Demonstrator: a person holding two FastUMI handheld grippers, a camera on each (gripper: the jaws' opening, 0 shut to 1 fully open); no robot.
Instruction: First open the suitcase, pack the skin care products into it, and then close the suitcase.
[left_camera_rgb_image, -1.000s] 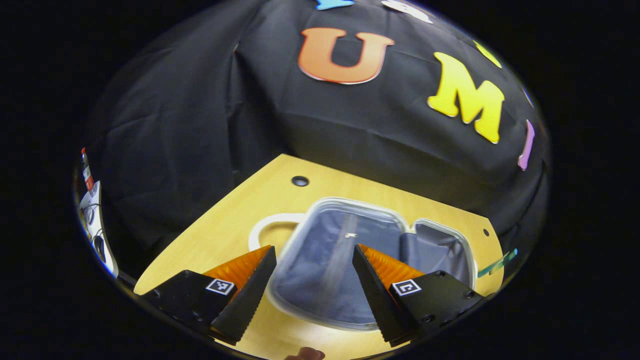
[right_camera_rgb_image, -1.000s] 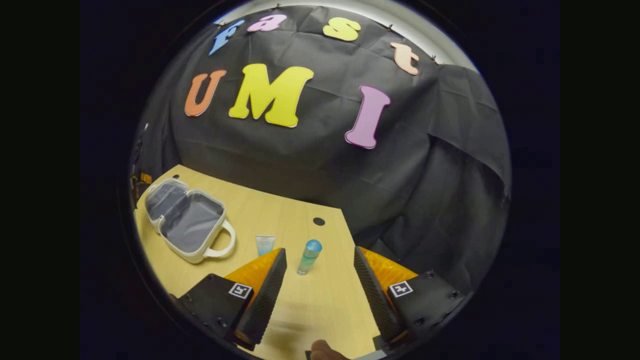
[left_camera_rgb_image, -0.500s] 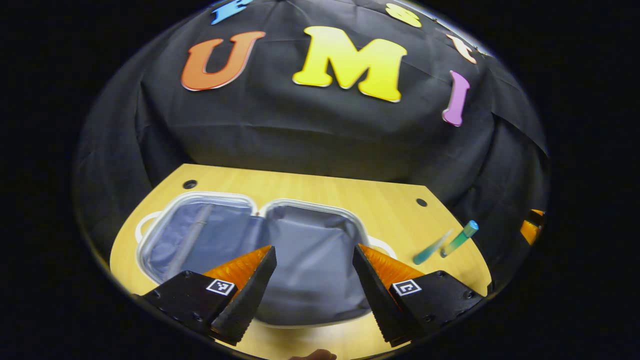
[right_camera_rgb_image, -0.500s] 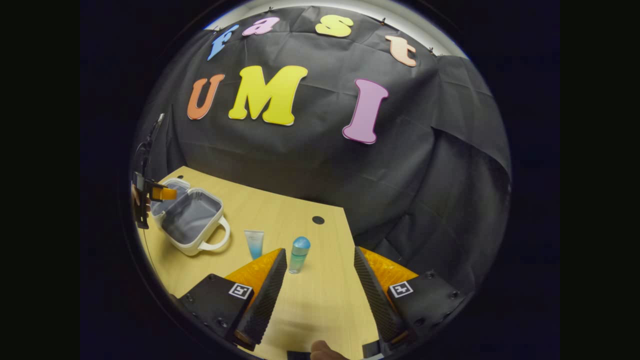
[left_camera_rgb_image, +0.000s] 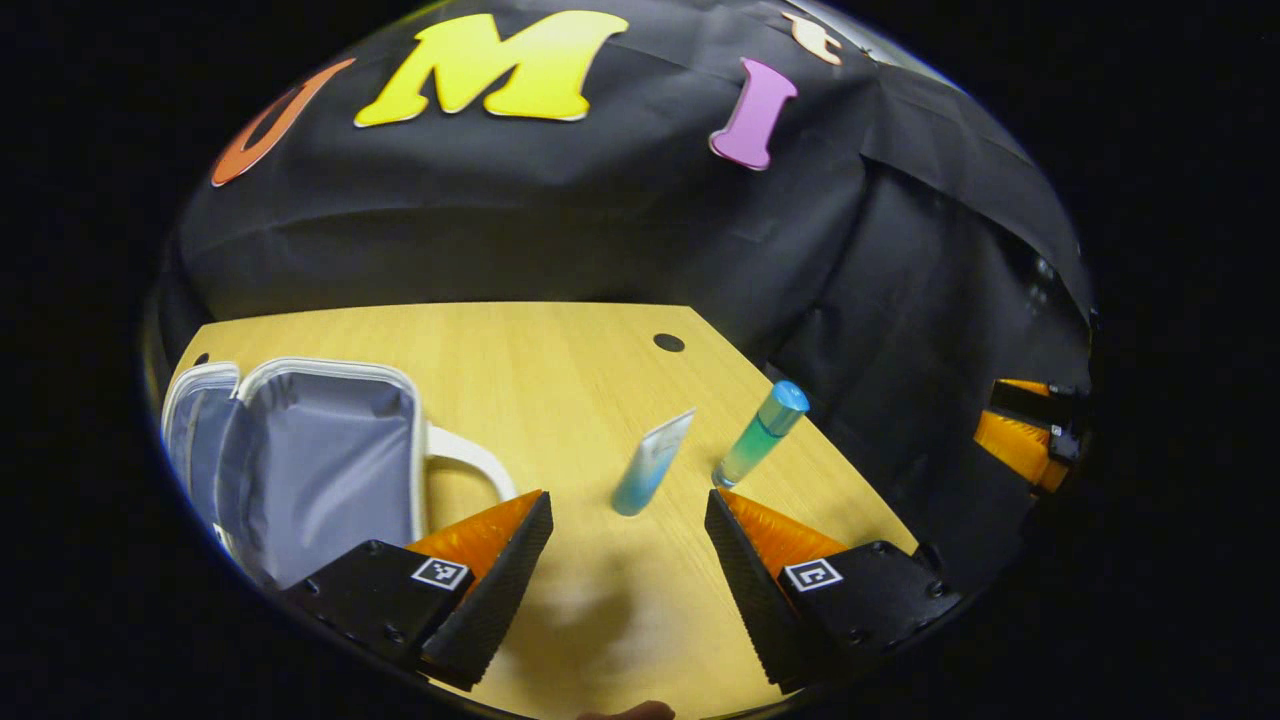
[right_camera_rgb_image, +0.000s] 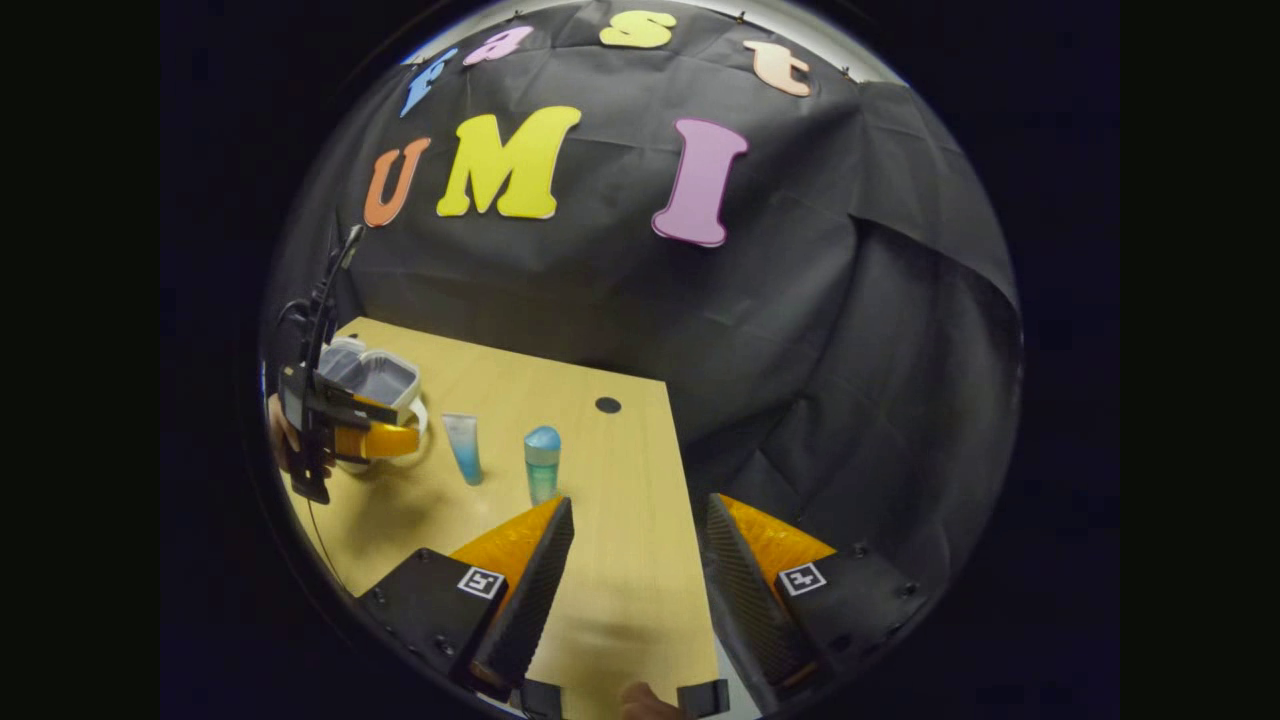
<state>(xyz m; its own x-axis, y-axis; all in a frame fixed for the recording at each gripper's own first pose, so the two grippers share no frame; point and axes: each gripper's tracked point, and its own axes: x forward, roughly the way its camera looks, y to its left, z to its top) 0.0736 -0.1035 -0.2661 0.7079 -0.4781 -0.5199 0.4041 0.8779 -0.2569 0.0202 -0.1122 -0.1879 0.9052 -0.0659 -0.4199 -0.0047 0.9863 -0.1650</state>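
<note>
The small suitcase (left_camera_rgb_image: 320, 460) lies open on the wooden table (left_camera_rgb_image: 560, 360), grey lining up, its white handle toward the products; the right gripper view shows the suitcase (right_camera_rgb_image: 375, 375) far left. A pale-blue tube (left_camera_rgb_image: 650, 465) stands cap down, and a green-blue bottle (left_camera_rgb_image: 762, 435) stands just right of it. My left gripper (left_camera_rgb_image: 625, 570) is open, low over the table, a short way before the tube. In the right gripper view the left gripper (right_camera_rgb_image: 365, 440) hangs in front of the suitcase, left of the tube (right_camera_rgb_image: 463, 448) and bottle (right_camera_rgb_image: 542, 465). My right gripper (right_camera_rgb_image: 630, 580) is open over the table's near right part.
The table's right edge (right_camera_rgb_image: 685, 540) runs close beside my right gripper, with black cloth beyond. A round cable hole (right_camera_rgb_image: 607, 405) sits near the back right corner. A hand (right_camera_rgb_image: 280, 440) holds the left gripper at the far left.
My left gripper has swung right, away from the open suitcase and toward the tube and bottle. The right gripper has shifted slightly, so the products now sit farther left in its view.
</note>
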